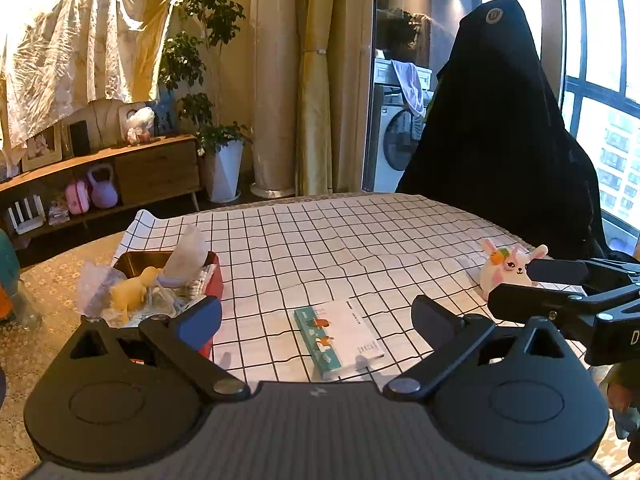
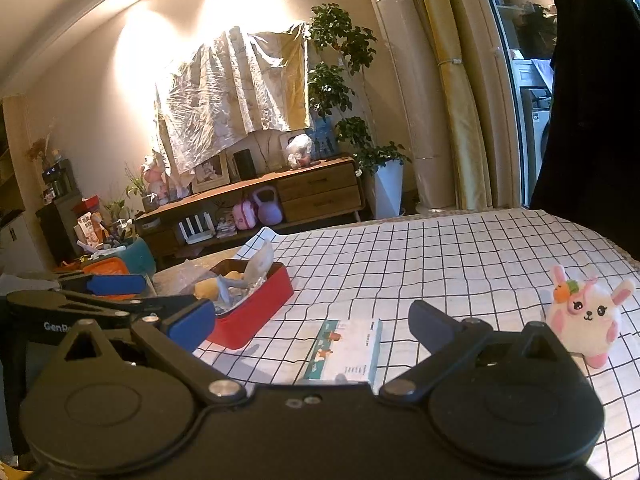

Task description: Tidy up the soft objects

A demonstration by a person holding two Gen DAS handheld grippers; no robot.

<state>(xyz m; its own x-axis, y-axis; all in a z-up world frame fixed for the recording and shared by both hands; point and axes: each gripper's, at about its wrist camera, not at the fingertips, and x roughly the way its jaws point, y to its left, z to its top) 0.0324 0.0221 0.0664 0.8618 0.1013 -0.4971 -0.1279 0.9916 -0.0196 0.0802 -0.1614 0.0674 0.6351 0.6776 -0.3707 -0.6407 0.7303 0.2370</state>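
Observation:
A white and pink plush rabbit (image 2: 584, 314) stands upright on the checked cloth at the right; it also shows in the left wrist view (image 1: 506, 270), partly behind the right gripper's fingers. A red box (image 2: 256, 312) at the left holds a yellow soft toy (image 1: 130, 292) and clear plastic wrap; the box also shows in the left wrist view (image 1: 214, 280). My left gripper (image 1: 316, 316) is open and empty, above a flat tissue pack (image 1: 338, 336). My right gripper (image 2: 312, 324) is open and empty, with the pack (image 2: 348, 350) between its fingers and the rabbit to its right.
The black-and-white checked cloth (image 1: 340, 240) covers the table. A black draped shape (image 1: 504, 120) stands at the far right edge. A wooden sideboard (image 2: 280, 196), potted plants and curtains lie beyond. An orange and teal bin (image 2: 116, 264) sits left of the box.

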